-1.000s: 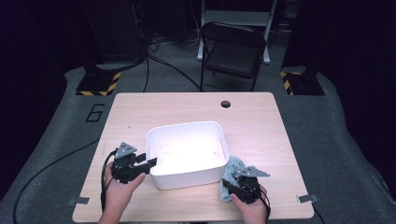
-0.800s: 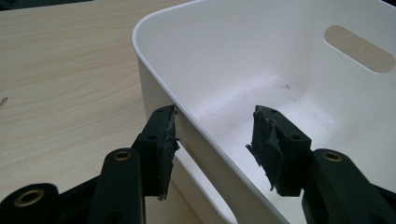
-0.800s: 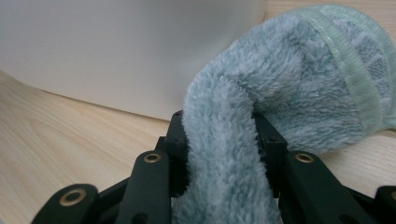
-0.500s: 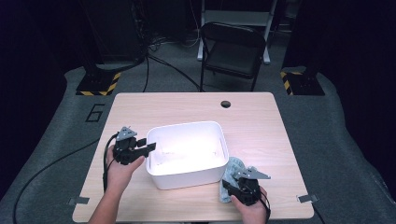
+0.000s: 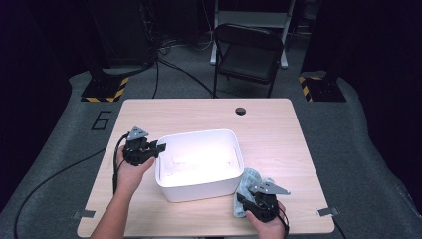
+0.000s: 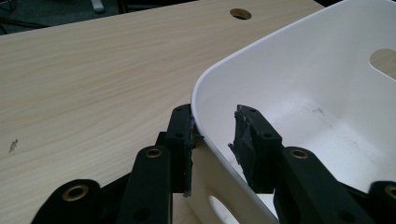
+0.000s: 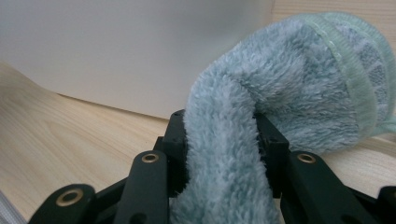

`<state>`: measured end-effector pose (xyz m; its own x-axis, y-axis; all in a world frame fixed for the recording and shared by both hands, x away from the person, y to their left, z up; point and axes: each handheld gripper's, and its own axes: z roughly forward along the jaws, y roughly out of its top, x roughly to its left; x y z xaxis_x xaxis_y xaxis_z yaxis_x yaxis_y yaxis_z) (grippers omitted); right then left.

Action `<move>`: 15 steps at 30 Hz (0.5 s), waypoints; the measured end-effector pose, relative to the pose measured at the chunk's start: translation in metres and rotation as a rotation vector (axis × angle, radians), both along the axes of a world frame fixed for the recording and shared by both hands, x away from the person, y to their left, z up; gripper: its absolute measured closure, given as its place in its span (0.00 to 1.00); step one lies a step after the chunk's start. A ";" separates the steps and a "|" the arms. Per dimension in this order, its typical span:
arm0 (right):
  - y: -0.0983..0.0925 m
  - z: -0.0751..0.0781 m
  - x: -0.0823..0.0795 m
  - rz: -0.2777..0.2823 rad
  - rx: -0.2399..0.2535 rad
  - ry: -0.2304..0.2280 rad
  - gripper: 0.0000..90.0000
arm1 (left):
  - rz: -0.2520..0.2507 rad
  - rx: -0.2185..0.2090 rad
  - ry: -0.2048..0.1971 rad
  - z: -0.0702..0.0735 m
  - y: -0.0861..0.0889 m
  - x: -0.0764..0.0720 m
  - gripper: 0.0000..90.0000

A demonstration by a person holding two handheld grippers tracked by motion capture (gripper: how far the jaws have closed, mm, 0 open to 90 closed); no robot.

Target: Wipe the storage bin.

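Dark flooring surrounds the pale wooden table (image 5: pixel 278 124), where a white tub (image 5: pixel 199 186) stands centre. My left gripper (image 6: pixel 212 130) straddles the tub's left rim; its jaws have just been closing, the outer pad (image 6: pixel 183 135) touching the wall, the inner pad (image 6: pixel 247 140) short of it, so the rim is not yet clamped. I would seat both pads squarely before pulling. My right gripper (image 7: pixel 223 140) is clenched on a teal fleece cloth (image 7: pixel 299 84), just beside the tub's near-right corner.

Plastic bin (image 5: pixel 199 162): plain white. Towel (image 7: pixel 289 84): pale mint-green fleece with lighter ribbed edging. Table (image 5: pixel 278 129): light wood grain. Both grippers' jaws: black. Floor markers (image 5: pixel 104 92): yellow-black stripes.
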<state>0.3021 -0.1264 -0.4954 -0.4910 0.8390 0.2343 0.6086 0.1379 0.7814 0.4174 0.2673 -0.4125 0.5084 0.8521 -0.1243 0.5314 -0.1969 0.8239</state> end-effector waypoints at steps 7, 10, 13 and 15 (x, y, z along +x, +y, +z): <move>0.001 -0.001 0.001 0.000 0.006 0.004 0.71 | 0.002 0.015 -0.017 -0.002 -0.002 -0.009 0.75; 0.000 -0.001 0.003 -0.007 0.008 0.006 0.71 | 0.011 0.021 -0.013 -0.001 -0.004 -0.016 0.74; -0.002 -0.002 0.005 -0.015 0.014 0.006 0.71 | 0.017 0.016 -0.010 -0.002 -0.004 -0.025 0.73; -0.005 -0.001 0.006 -0.018 0.021 0.013 0.71 | 0.014 0.011 -0.010 -0.002 -0.004 -0.030 0.71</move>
<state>0.3083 -0.1309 -0.4967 -0.4728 0.8426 0.2579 0.6210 0.1109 0.7759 0.3877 0.2635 -0.4147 0.4972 0.8607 -0.1095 0.5257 -0.1985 0.8272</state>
